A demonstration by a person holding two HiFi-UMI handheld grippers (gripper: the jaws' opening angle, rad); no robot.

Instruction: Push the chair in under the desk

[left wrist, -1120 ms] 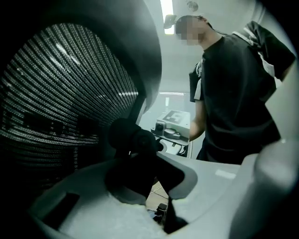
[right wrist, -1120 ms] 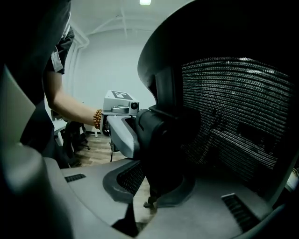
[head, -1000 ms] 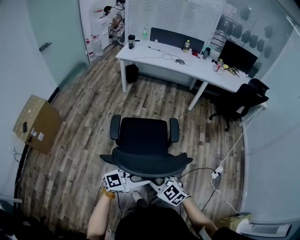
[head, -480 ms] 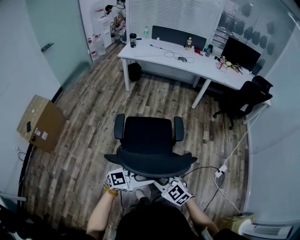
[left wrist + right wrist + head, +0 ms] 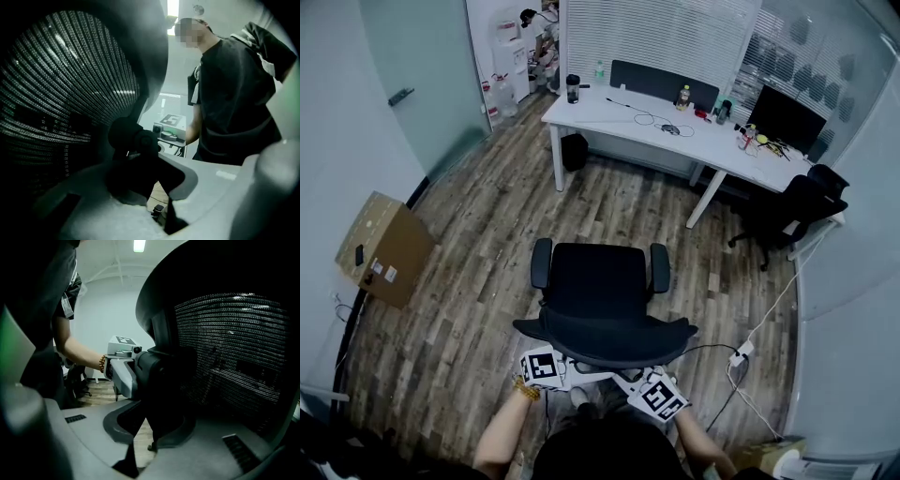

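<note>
Chair [image 5: 600, 291] stands in the middle of the wooden floor, near us and well apart from the white bench [image 5: 619, 117] along the far wall, with its seat turned toward the bench and its mesh back toward us. We have the left tool [image 5: 151, 183] closed on the dark support piece low behind the backrest, and the right tool [image 5: 152, 427] grips that same piece from the opposite side, so the two face each other. A second chair [image 5: 792, 211] sits at the bench's right end, and a cardboard box [image 5: 380, 248] lies by the left wall.
</note>
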